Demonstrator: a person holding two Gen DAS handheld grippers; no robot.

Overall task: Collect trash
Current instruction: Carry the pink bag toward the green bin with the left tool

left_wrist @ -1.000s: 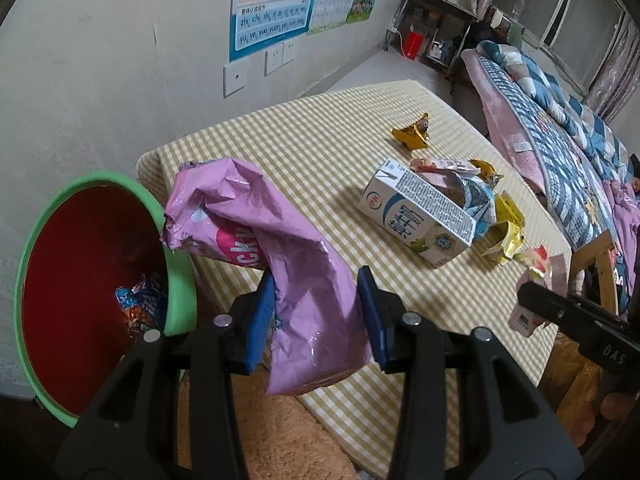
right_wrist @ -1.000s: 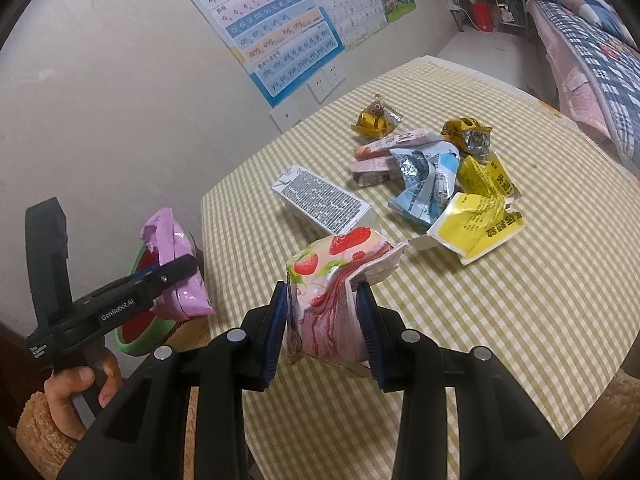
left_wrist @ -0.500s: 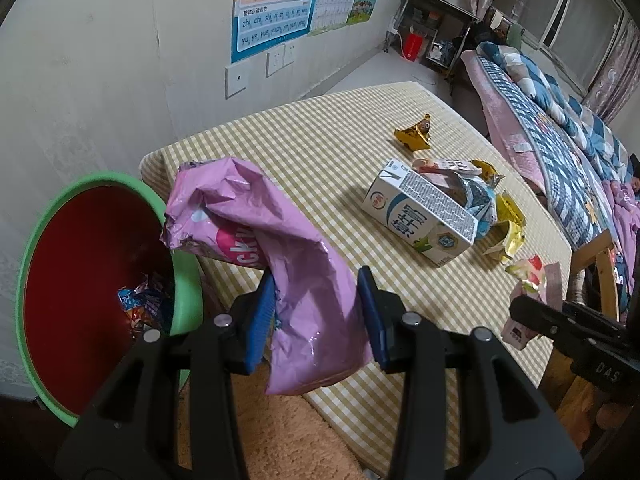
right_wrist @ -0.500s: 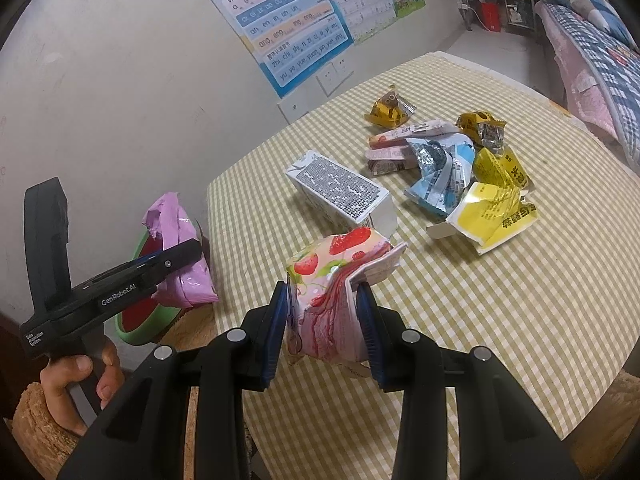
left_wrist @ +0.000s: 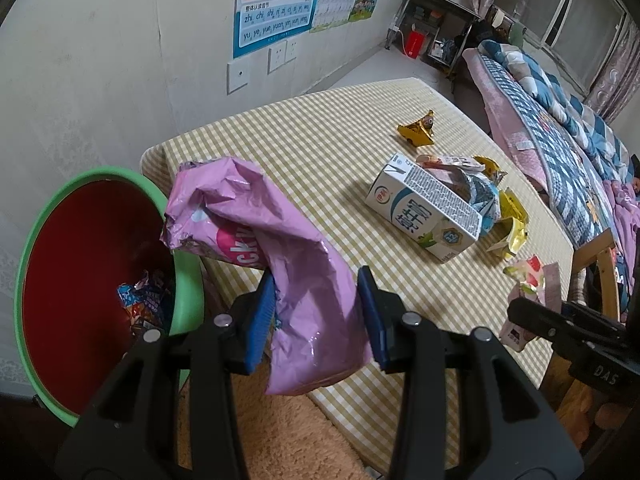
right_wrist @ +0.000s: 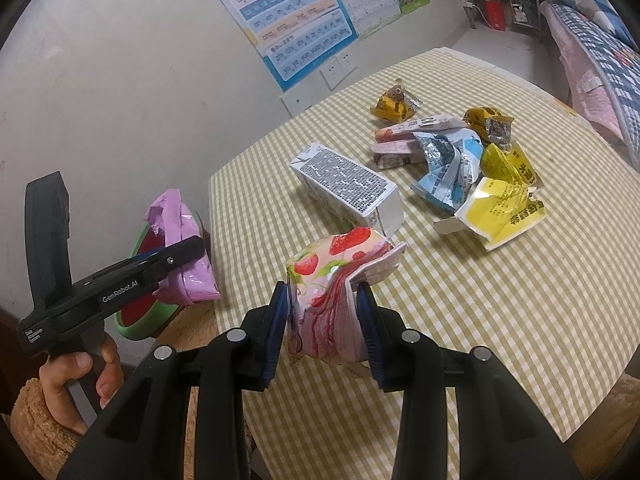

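Left wrist view: the left gripper [left_wrist: 316, 316] pinches a crumpled pink bag [left_wrist: 276, 252] at its lower half, held beside the green bin [left_wrist: 188, 292] — light, limp, slippery film. Right wrist view: the right gripper [right_wrist: 322, 330] squeezes a strawberry-print wrapper [right_wrist: 336, 280] above the checked worktop [right_wrist: 500, 300] — soft and easily crushed, best gripped mid-body.

My right tool [right_wrist: 322, 326] grips a strawberry-print wrapper [right_wrist: 334, 280] above the checked table [right_wrist: 500, 300]. At left, my left tool [right_wrist: 176, 254] holds a pink bag [right_wrist: 182, 240] over the green bin [right_wrist: 140, 320] (red inside). A milk carton [right_wrist: 346, 186] lies beside other wrappers [right_wrist: 460, 164].
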